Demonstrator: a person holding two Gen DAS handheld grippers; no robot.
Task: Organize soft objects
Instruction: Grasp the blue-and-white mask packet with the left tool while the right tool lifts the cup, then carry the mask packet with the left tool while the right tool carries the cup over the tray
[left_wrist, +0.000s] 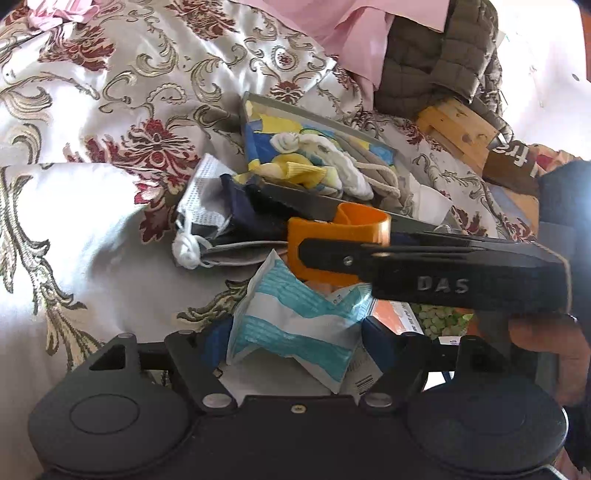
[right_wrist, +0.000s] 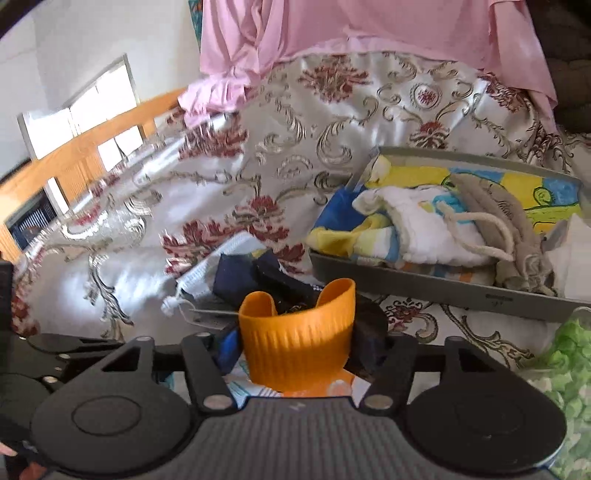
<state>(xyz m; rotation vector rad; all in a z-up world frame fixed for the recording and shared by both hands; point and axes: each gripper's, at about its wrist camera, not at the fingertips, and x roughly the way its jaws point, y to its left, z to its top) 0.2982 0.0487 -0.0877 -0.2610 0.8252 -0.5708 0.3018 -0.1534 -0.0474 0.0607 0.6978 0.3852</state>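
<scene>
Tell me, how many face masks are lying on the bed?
2. One white mask lies on the flowery cover left of the grey tray; one blue-striped mask lies crumpled right in front of the left gripper. Others may be hidden under the pile.

My left wrist camera looks forward and down, close over the floral bedspread, with the grey tray at frame centre. My right wrist camera faces the same way, just as near, with that tray at right. Both views share the tray, the bedspread and the pink cloth along the top.
</scene>
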